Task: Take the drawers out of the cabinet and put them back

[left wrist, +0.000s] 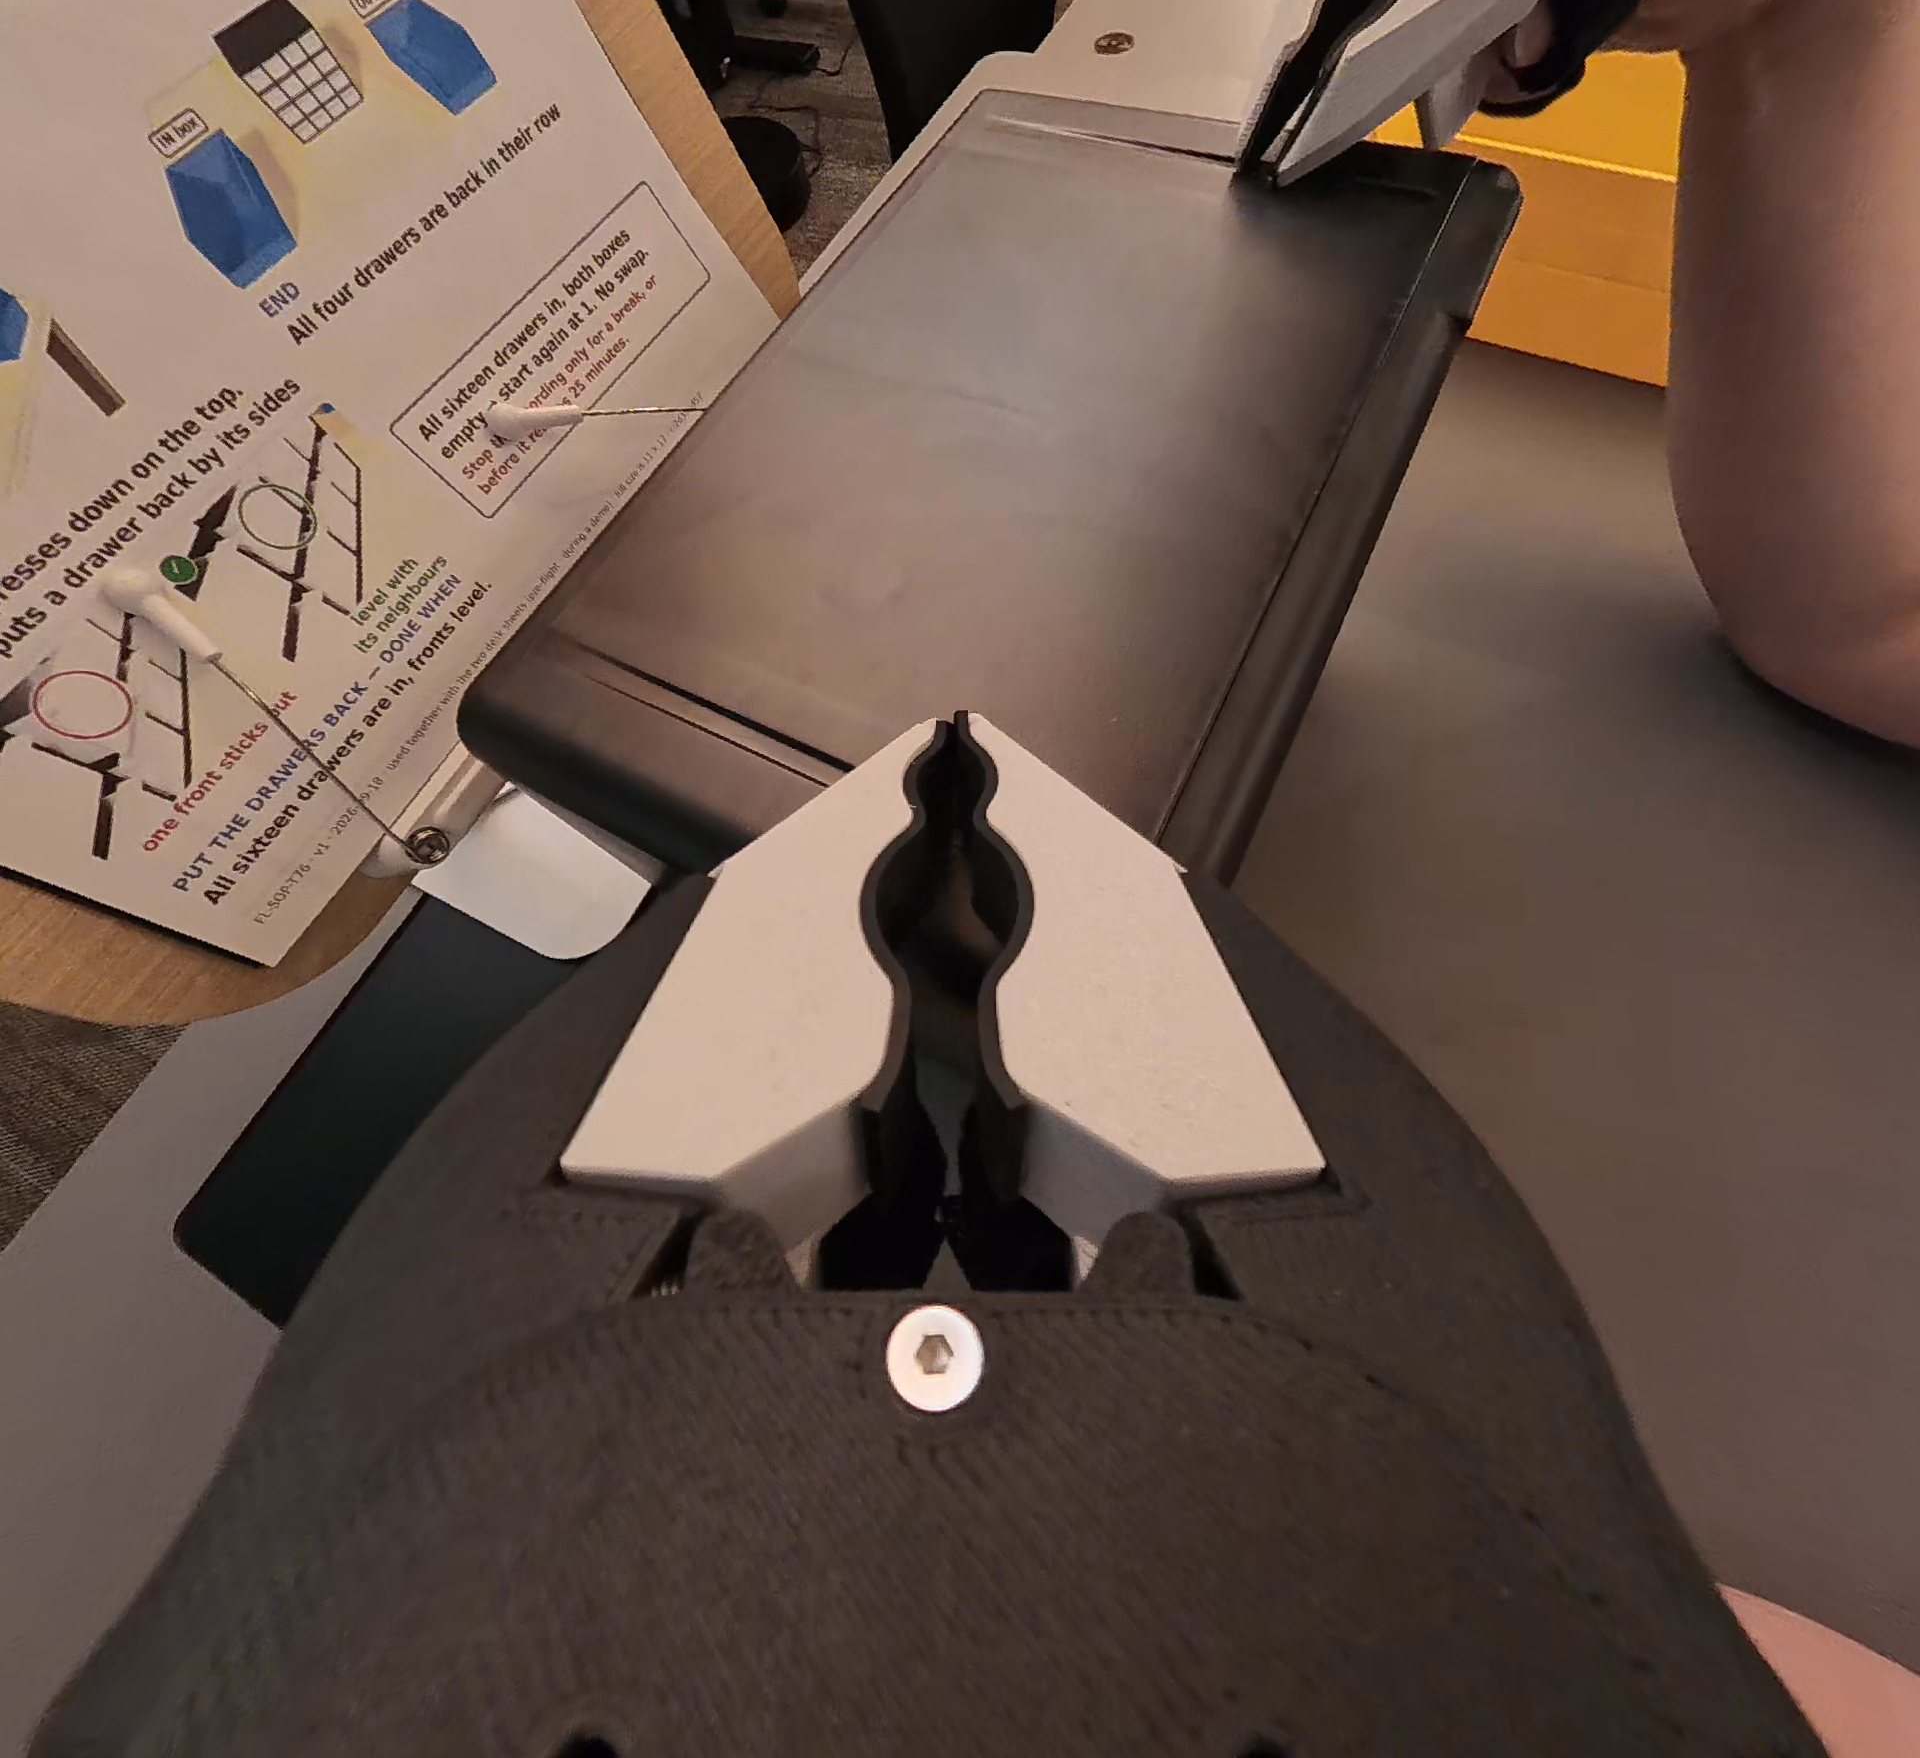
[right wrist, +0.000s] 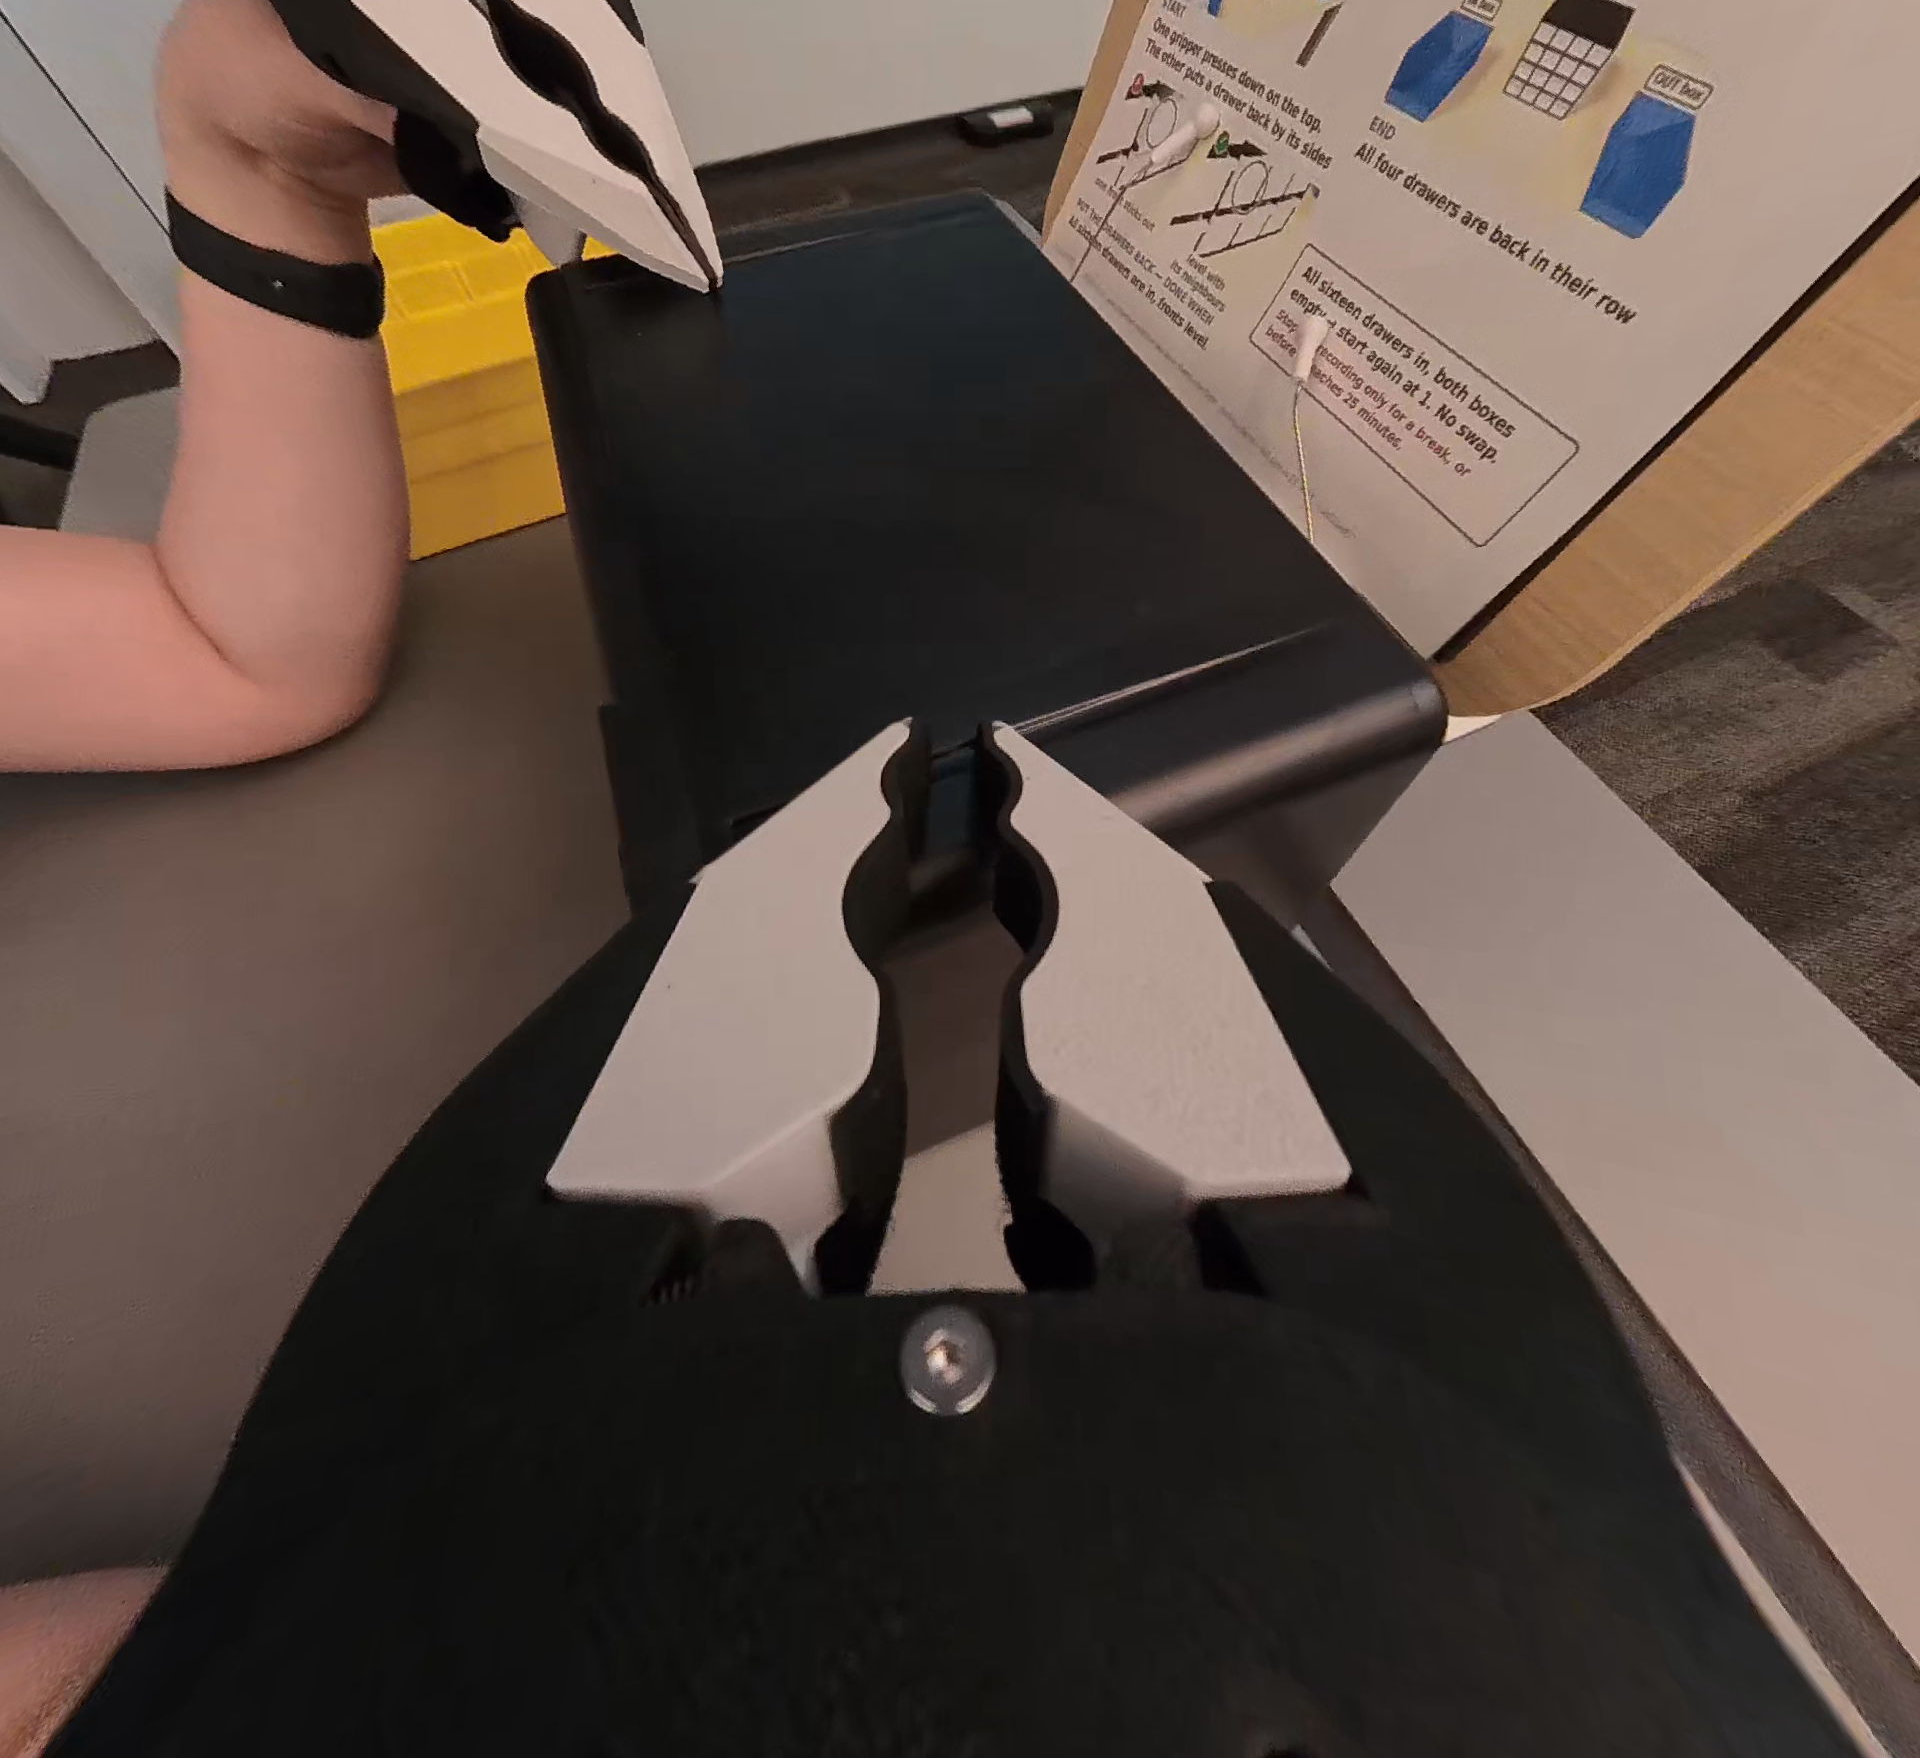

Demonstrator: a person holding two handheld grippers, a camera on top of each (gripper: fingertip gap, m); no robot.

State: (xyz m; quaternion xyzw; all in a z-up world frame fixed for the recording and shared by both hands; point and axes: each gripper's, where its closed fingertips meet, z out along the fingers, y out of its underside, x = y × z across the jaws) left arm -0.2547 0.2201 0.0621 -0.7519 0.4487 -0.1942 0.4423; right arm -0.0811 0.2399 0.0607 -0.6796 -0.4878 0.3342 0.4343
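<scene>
Black, smooth and flat-topped, the plastic cabinet (left wrist: pixel 1039 420) fills my left wrist view, seen from above one end; my left gripper (left wrist: pixel 957 721) rests at that near end with its white fingers pinched together on nothing. At the far end my right gripper (left wrist: pixel 1273 173) presses its tips onto the top. A yellow plastic bin (left wrist: pixel 1569 254) stands beyond, and a printed instruction sheet (left wrist: pixel 343 337) on a wooden board leans alongside. From the right wrist view I look back along the same top: the right gripper's fingers stand a narrow gap apart, empty, at the cabinet's edge (right wrist: pixel 1195 721). I count one cabinet, two grippers, one bin, one sheet. No drawer fronts show from here, so I cannot tell how many are out or back.
</scene>
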